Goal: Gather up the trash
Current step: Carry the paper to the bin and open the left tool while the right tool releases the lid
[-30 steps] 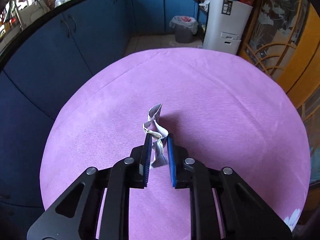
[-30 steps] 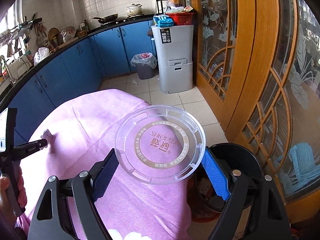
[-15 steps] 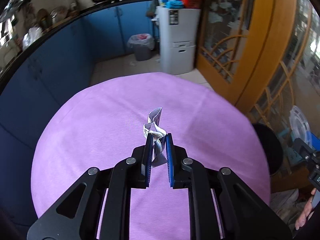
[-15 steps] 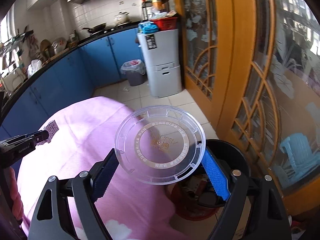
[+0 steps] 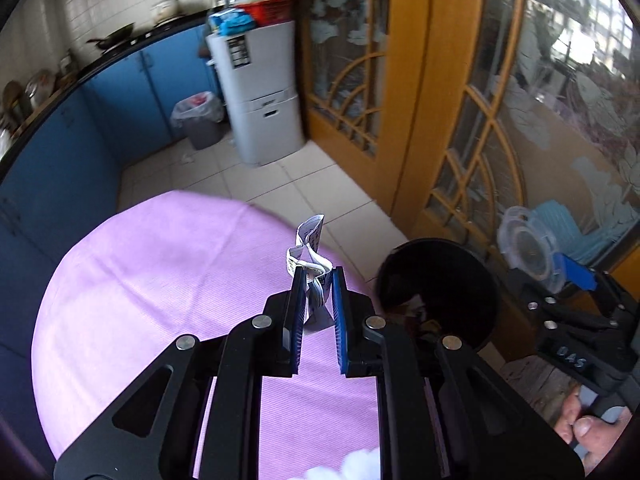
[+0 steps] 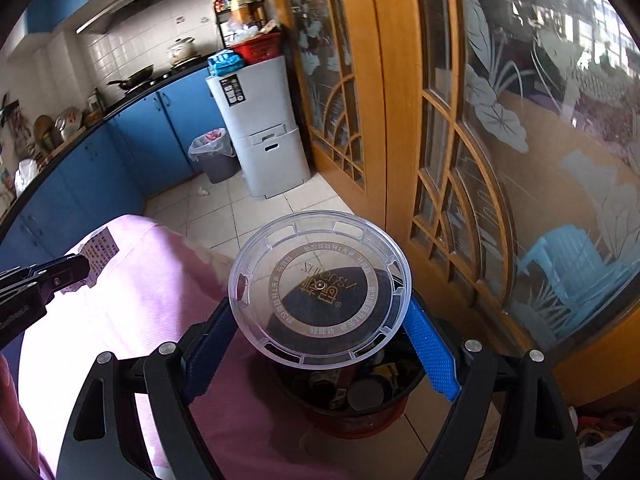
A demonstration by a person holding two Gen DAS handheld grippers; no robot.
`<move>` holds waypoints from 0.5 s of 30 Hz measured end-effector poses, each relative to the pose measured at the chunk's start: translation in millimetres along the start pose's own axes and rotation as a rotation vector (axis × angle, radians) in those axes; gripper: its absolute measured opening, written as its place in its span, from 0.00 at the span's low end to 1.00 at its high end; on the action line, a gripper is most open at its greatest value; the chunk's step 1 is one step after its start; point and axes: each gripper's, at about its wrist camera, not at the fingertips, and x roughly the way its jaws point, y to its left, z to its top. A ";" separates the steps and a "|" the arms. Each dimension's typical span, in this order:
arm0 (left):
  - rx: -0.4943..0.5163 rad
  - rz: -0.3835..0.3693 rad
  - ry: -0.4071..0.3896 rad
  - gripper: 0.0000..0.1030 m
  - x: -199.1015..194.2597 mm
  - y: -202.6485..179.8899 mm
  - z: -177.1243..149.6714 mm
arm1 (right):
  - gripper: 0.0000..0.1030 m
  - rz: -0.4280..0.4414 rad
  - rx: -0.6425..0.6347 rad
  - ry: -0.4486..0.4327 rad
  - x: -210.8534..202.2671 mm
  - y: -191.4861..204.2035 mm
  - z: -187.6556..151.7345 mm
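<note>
My left gripper [image 5: 316,288] is shut on a crumpled printed paper strip [image 5: 310,240] and holds it above the right edge of the round table with the purple cloth [image 5: 160,280]. My right gripper [image 6: 320,320] is shut on a clear round plastic lid [image 6: 320,288] and holds it flat over a black trash bin [image 6: 352,392] that holds several pieces of trash. In the left wrist view the bin [image 5: 436,276] stands on the floor right of the table, with the right gripper [image 5: 560,272] and lid [image 5: 528,248] just beyond it. The left gripper and paper [image 6: 98,252] show in the right wrist view.
A wooden door with frosted glass panels [image 6: 480,160] stands close on the right. A grey cabinet [image 6: 264,132] and a lined grey waste bin [image 6: 214,156] stand by the blue kitchen cupboards [image 6: 120,160] at the back. The floor is tiled.
Both grippers have swung right toward the black bin. The lid now hangs over the bin mouth. The paper is now at the table's right edge.
</note>
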 end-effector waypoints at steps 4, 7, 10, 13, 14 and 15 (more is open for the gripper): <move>0.033 -0.019 0.000 0.13 5.5 -22.9 8.4 | 0.80 0.030 0.024 0.017 10.1 -12.8 1.8; 0.052 -0.029 0.000 0.13 9.8 -36.2 14.1 | 0.80 0.030 0.033 0.025 16.5 -19.6 0.7; 0.073 -0.035 0.006 0.13 16.6 -49.9 19.6 | 0.80 0.031 0.045 0.027 19.1 -26.7 -1.2; 0.088 -0.043 0.014 0.13 22.9 -61.3 23.5 | 0.81 0.025 0.064 0.030 21.0 -37.7 -3.6; 0.092 -0.048 0.017 0.13 24.4 -64.5 24.5 | 0.82 0.027 0.071 0.032 21.7 -41.2 -4.2; 0.098 -0.053 0.019 0.13 26.3 -69.1 25.8 | 0.83 0.024 0.074 0.032 21.9 -42.6 -4.7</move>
